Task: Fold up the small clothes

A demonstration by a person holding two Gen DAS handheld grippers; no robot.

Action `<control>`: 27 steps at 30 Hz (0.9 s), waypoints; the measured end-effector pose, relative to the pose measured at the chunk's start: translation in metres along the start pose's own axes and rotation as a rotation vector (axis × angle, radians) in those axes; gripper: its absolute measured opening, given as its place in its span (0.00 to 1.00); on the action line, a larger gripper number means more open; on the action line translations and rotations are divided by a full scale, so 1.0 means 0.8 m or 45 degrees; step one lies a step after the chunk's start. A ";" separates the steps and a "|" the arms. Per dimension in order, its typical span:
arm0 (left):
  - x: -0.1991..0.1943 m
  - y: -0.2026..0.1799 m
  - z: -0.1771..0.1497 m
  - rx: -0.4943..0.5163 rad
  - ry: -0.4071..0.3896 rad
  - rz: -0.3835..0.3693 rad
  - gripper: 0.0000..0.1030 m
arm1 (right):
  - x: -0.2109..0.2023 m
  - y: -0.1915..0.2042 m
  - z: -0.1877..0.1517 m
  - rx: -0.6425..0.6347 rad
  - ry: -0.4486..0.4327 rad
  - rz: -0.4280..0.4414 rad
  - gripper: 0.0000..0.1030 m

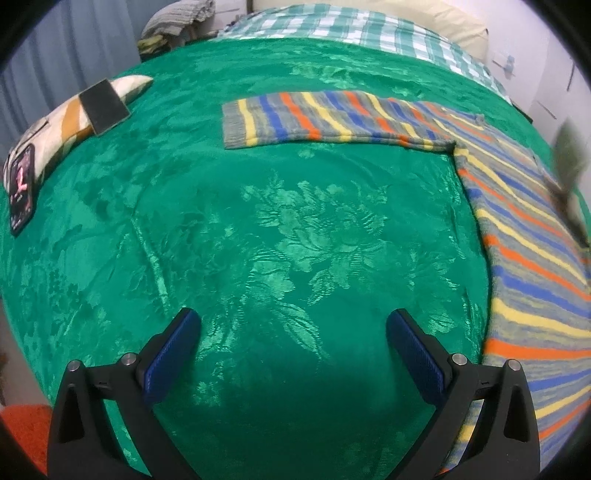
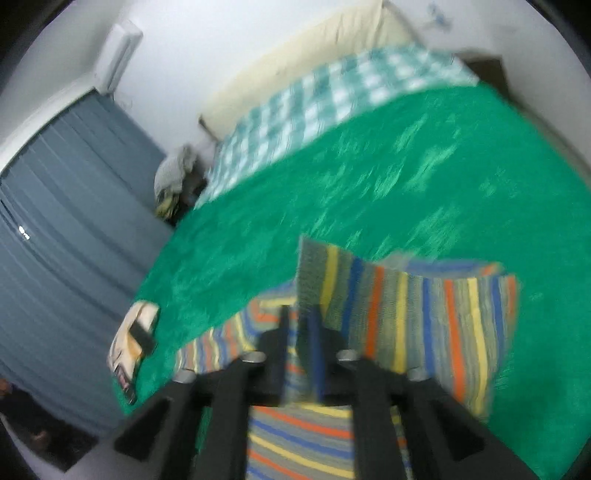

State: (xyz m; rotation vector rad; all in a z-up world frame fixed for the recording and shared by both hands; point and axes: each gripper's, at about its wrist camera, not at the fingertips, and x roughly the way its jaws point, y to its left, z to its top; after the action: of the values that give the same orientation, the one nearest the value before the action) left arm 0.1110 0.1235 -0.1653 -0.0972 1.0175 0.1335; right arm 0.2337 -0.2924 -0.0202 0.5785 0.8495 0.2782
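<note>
A: Where is the striped sweater (image 1: 517, 206)?

B: On the green bedspread (image 1: 258, 206); in the left wrist view its body runs down the right side of the bed, and one sleeve (image 1: 317, 118) lies flat, stretched out to the left, cuff at the far end.

A: And the other sleeve?

B: The right gripper (image 2: 299, 354) has it; in the right wrist view the striped sleeve (image 2: 406, 314) stands lifted off the bedspread, its edge caught between the two dark fingers, which sit close together on the knit; the picture is blurred, but the cloth clearly passes between them.

A: The left gripper (image 1: 293, 350)?

B: Jaws wide apart, blue pads (image 1: 173, 354) facing each other, nothing between them; it hangs over bare green cloth, just left of the sweater's body and not touching it.

A: Anything else on the bed?

B: At the left edge a cream patterned pillow (image 1: 66, 114) with a dark pad (image 1: 104, 105) on top and a phone (image 1: 21, 188) beside it; at the head a green checked blanket (image 1: 351, 29) and a pale cream pillow (image 1: 454, 26); a grey curtain (image 2: 74, 221) hangs beyond.
</note>
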 end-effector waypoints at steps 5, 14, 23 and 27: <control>0.001 0.000 0.002 -0.008 -0.001 -0.012 0.99 | -0.035 -0.026 -0.014 0.024 -0.079 -0.004 0.49; 0.002 -0.014 -0.002 0.051 -0.003 0.000 0.99 | -0.081 -0.112 -0.103 -0.022 0.030 -0.317 0.50; 0.002 -0.014 -0.004 0.052 -0.009 -0.001 0.99 | -0.138 -0.130 -0.272 -0.227 0.031 -0.681 0.53; 0.005 -0.016 -0.006 0.060 -0.005 0.006 0.99 | -0.162 -0.127 -0.310 -0.221 -0.066 -0.742 0.70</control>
State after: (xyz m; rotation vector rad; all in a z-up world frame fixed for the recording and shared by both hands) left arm 0.1110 0.1101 -0.1711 -0.0516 1.0162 0.1141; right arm -0.0393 -0.3422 -0.1271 0.1588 0.8958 -0.1929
